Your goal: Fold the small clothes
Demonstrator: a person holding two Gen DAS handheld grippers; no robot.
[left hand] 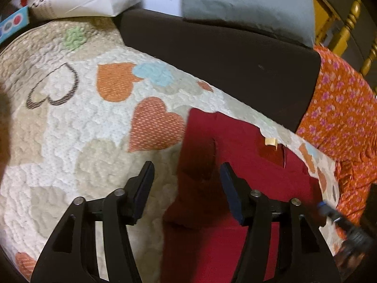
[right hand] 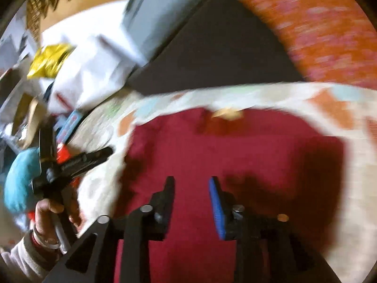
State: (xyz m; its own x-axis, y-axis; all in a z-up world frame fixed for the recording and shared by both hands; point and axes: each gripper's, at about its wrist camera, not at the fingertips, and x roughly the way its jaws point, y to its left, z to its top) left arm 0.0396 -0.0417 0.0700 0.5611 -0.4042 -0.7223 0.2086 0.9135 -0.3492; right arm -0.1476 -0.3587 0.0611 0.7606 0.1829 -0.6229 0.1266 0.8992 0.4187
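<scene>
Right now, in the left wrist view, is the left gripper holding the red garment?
No, the left gripper is open, with the red garment lying flat on the quilt.

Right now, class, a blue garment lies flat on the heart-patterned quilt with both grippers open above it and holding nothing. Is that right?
One detail is wrong: the garment is dark red, not blue, as both wrist views show. It does lie flat on the heart-patterned quilt, with the left gripper and right gripper open and holding nothing.

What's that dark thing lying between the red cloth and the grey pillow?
A dark brown cushion lies between the red garment and the grey pillow, with a strip of heart-patterned quilt before it. The left wrist view shows this best.
</scene>
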